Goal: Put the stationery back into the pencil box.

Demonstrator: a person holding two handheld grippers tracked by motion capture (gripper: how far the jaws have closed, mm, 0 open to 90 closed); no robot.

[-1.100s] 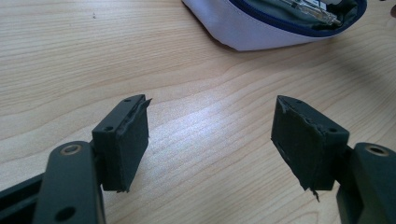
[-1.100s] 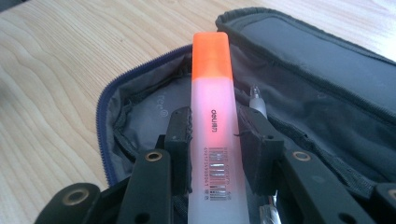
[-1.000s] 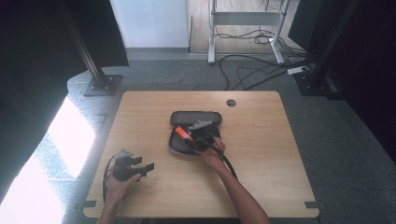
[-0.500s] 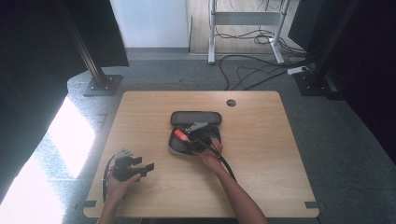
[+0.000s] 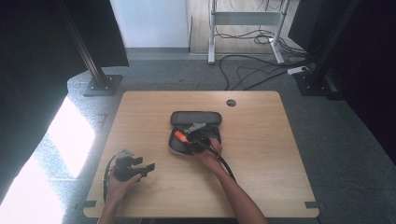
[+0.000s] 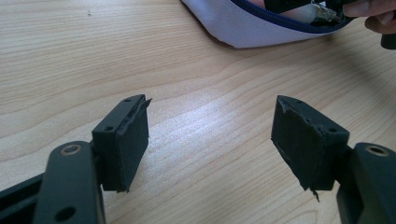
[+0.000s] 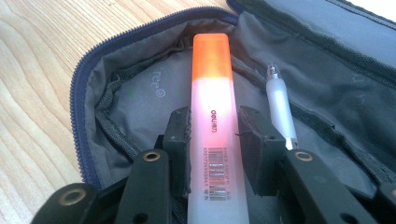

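Note:
An open dark pencil case (image 5: pixel 210 118) lies in the middle of the wooden table (image 5: pixel 261 154), its grey lining (image 7: pixel 140 107) facing up. My right gripper (image 5: pixel 196 137) hovers over the near half of the case, shut on a highlighter (image 7: pixel 212 93) with a pale body and an orange cap; its jaws press both sides of the barrel. In the high view the orange highlighter (image 5: pixel 180 136) points left. A white pen (image 7: pixel 279 105) lies inside the case beside it. My left gripper (image 5: pixel 140 167) rests open near the table's front left, nothing between its jaws (image 6: pixel 210 135).
The pale outer edge of the case (image 6: pixel 243 25) and a hand (image 6: pixel 373 9) show at the top of the left gripper view. A cable hole (image 5: pixel 231 102) sits near the table's far edge. Cables (image 5: pixel 252 70) lie on the floor beyond.
My right gripper, with the highlighter, has shifted slightly left and nearer, over the case's near half. The left gripper has not moved.

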